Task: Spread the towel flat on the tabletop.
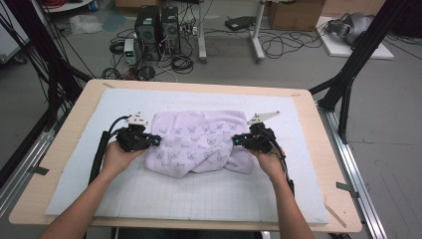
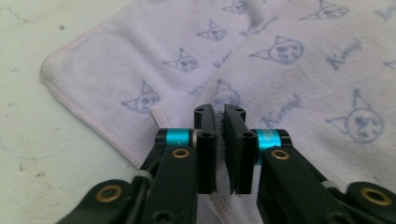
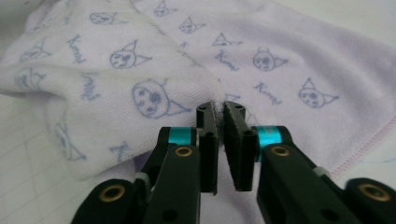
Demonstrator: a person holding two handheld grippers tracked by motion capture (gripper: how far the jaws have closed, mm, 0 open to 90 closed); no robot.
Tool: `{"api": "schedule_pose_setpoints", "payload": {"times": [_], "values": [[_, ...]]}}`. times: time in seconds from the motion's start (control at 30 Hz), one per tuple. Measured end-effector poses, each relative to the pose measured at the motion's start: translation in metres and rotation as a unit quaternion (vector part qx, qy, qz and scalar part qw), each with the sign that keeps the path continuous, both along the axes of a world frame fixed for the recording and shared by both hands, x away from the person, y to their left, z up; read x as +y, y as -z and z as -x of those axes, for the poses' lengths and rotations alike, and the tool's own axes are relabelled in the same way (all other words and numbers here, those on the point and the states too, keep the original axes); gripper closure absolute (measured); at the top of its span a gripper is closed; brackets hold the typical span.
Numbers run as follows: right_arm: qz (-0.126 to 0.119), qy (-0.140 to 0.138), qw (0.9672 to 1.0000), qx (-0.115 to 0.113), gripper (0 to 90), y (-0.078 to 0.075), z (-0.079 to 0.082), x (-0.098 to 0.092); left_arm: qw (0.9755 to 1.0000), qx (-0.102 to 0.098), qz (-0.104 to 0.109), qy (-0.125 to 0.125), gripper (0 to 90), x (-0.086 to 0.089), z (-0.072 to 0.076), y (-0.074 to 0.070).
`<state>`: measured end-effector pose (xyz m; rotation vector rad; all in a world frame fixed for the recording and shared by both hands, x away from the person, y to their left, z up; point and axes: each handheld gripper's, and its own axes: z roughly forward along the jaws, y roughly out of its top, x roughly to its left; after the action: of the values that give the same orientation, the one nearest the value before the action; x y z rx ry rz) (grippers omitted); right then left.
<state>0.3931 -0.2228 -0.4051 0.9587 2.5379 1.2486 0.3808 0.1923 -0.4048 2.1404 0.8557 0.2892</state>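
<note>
From the high view, I had the lilac towel lying part-folded in the middle of the white mat on the tabletop. The left gripper sat at its left edge and the right gripper at its right edge, both pointing inward, toward each other. I judged the step in hand to be a fold of the towel, at the point where both sides were being let go after the near part was laid over.

In the left gripper view, the left gripper had its fingers standing a narrow slit apart. I saw no cloth pinched in that slit. The towel lay flat just beyond and beneath the fingertips, its stitched hem running off to the left of them, with a fold ridge straight ahead.

In the right gripper view, the right gripper showed the same narrow slit between its fingers. The rounded fold of the towel touched the fingertips, and a sliver of cloth may have sat between them; I could not tell for certain.

My reading was that the next move called for the fingers to part wider, back off clear of the cloth without dragging it, and then find the next pair of edges to bring over.
</note>
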Motion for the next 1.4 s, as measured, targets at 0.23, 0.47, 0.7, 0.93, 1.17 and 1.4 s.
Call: {"api": "schedule_pose_setpoints", "payload": {"times": [0.23, 0.47, 0.7, 0.93, 1.17, 1.4], "values": [[-0.026, -0.016, 0.999, -0.032, 69.1, -0.021, 0.021, -0.005, 0.9993, -0.027, 0.025, 0.001, 61.6, 0.018, 0.018, -0.022], [-0.035, -0.059, 0.9951, -0.071, 65.6, -0.031, 0.067, 0.003, 0.9979, -0.047, 0.034, 0.03, 56.7, 0.023, 0.054, -0.022], [-0.013, -0.096, 0.9939, -0.053, 61.1, 0.005, 0.082, 0.026, 0.9977, -0.009, 0.018, 0.065, 58.5, 0.007, 0.063, 0.012], [0.024, -0.096, 0.994, -0.045, 65.6, 0.029, 0.067, 0.057, 0.9976, 0.002, -0.016, 0.068, 75.7, -0.012, 0.051, 0.032], [0.023, -0.082, 0.9954, -0.044, 89.2, 0.033, 0.059, 0.06, 0.9977, 0.004, -0.018, 0.065, 86.9, -0.01, 0.049, 0.031], [0.003, -0.097, 0.994, -0.052, 90.0, 0.017, 0.067, 0.051, 0.9979, -0.021, -0.002, 0.061, 87.7, 0.0, 0.057, 0.01]]}}
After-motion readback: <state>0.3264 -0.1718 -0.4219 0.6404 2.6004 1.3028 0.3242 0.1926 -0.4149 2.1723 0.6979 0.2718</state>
